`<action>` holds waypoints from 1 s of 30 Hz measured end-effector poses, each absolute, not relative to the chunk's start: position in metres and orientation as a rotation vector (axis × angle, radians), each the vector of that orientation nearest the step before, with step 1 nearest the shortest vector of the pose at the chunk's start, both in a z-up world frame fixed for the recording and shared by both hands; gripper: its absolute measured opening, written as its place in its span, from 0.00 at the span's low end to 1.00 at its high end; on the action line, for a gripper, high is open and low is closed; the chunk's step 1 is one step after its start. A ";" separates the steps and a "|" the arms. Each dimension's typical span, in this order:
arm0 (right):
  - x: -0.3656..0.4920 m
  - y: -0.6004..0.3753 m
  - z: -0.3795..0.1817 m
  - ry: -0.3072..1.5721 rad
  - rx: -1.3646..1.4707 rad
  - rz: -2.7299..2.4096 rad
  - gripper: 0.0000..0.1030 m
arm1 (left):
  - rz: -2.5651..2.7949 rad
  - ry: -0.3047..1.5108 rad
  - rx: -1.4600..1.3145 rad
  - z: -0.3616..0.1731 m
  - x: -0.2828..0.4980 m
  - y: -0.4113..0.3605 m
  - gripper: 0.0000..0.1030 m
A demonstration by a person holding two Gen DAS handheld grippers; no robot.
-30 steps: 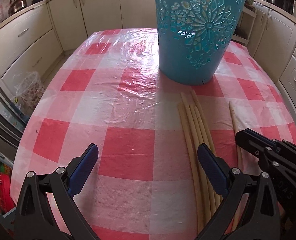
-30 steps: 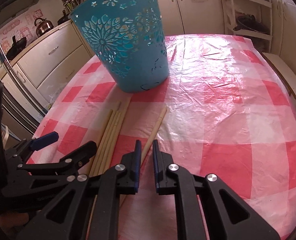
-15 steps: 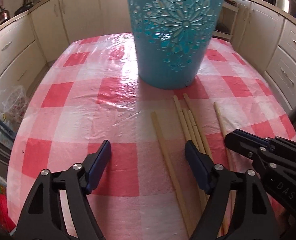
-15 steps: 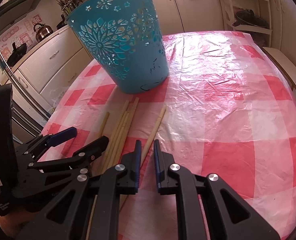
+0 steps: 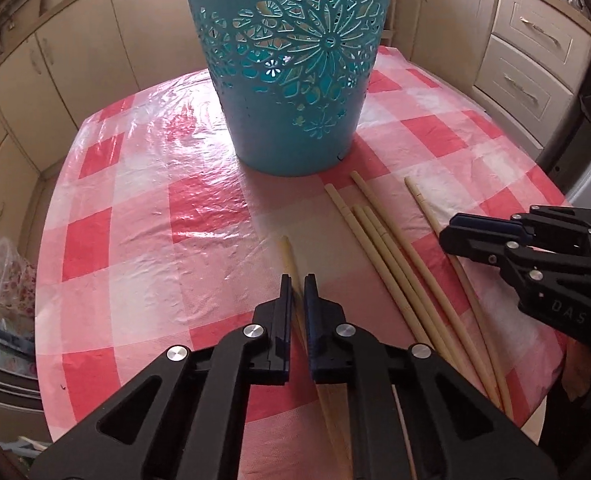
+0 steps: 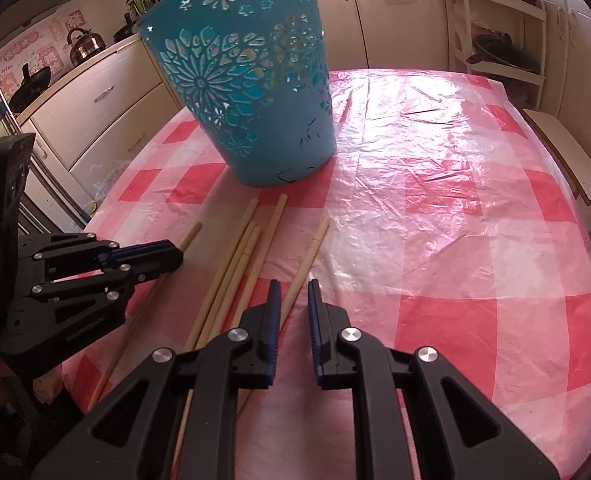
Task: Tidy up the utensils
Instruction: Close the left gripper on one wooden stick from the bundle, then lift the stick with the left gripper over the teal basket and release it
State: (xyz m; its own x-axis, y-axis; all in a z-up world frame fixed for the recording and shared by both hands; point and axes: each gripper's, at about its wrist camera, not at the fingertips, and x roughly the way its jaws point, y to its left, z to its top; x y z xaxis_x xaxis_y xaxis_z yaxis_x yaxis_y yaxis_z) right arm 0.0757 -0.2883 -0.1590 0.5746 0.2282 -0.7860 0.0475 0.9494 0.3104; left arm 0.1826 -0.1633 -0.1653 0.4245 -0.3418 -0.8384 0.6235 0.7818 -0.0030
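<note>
A teal cut-out basket (image 5: 291,92) (image 6: 247,92) stands upright on the checked table. Several pale wooden chopsticks (image 5: 379,248) (image 6: 235,264) lie in front of it, pointing at it. My left gripper (image 5: 298,280) is shut on one chopstick (image 5: 286,254) that lies apart, left of the bundle; its tip sticks out past the pads. In the right wrist view that gripper (image 6: 175,256) shows at the left. My right gripper (image 6: 294,286) (image 5: 447,234) is shut on the rightmost chopstick (image 6: 315,240) (image 5: 419,200). Both held chopsticks rest low on the cloth.
The red-and-white plastic cloth (image 6: 435,200) covers a rounded table whose near edge runs just under both grippers. Cream cabinets (image 5: 535,52) ring the table. A kettle (image 6: 85,42) sits on the far counter. A plastic bag (image 5: 3,280) hangs low at the left.
My left gripper's jaws went from wide open to shut on a chopstick pulled left of the bundle, and its view rolled. The right gripper stayed put.
</note>
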 end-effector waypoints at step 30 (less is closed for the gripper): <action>0.080 -0.267 -0.159 0.954 0.097 0.039 0.12 | -0.472 0.756 0.015 -0.114 0.143 -0.128 0.04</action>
